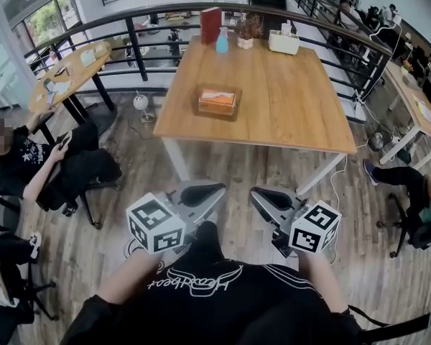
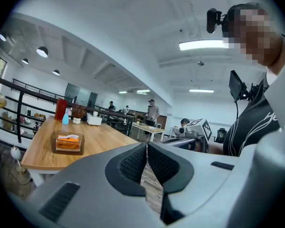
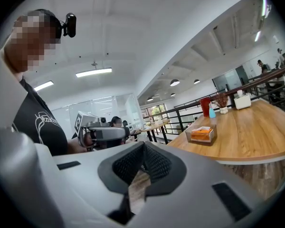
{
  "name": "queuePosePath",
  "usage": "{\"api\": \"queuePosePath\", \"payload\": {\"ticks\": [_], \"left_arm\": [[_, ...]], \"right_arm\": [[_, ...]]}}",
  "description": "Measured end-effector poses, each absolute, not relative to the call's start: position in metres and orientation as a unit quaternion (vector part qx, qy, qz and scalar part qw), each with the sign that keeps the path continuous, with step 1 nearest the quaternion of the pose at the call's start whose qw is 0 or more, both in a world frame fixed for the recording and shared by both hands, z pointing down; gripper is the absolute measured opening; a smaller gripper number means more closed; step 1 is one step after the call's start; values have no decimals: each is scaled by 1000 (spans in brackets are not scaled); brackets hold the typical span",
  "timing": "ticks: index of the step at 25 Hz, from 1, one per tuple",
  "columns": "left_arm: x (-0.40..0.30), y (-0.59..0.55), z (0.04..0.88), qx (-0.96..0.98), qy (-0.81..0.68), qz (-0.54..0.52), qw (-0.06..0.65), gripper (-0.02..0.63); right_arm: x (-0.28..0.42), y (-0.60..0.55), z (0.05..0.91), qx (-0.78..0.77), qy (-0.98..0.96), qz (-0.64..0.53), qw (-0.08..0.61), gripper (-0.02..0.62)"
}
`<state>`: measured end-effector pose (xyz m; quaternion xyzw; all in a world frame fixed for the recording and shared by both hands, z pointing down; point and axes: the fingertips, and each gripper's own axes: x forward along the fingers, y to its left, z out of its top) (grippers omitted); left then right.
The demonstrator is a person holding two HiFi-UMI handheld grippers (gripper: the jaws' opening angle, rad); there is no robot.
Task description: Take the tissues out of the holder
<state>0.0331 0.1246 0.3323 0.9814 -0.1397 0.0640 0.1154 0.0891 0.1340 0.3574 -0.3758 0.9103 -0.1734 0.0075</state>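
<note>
A square wooden surface (image 1: 287, 113) stands by a black railing (image 1: 131, 40). On it, near the front edge, a clear plastic holder (image 1: 218, 114) contains orange-wrapped tissues (image 1: 217, 99). Well short of it, over the plank floor (image 1: 230, 165), the left gripper (image 1: 205, 191) and right gripper (image 1: 264, 197) hover with fingers pressed together, empty.

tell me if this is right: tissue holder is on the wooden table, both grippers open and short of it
One slip: both grippers are shut, not open. In their own views the left gripper and right gripper each have jaws together, nothing between. The tissue holder is on the wooden table, both grippers short of it.
</note>
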Motion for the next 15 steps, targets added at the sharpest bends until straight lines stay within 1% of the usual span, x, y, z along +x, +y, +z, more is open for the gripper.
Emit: {"api": "queuePosePath", "payload": {"ticks": [8,15], "left_arm": [[37,63,339,982,-134,58,124,15],[44,-24,349,979,-128,63,144,15]], "right_arm": [[94,74,364,-373,911,-177,-7,18],[101,-7,374,-377,906,-192,-15,18]]}}
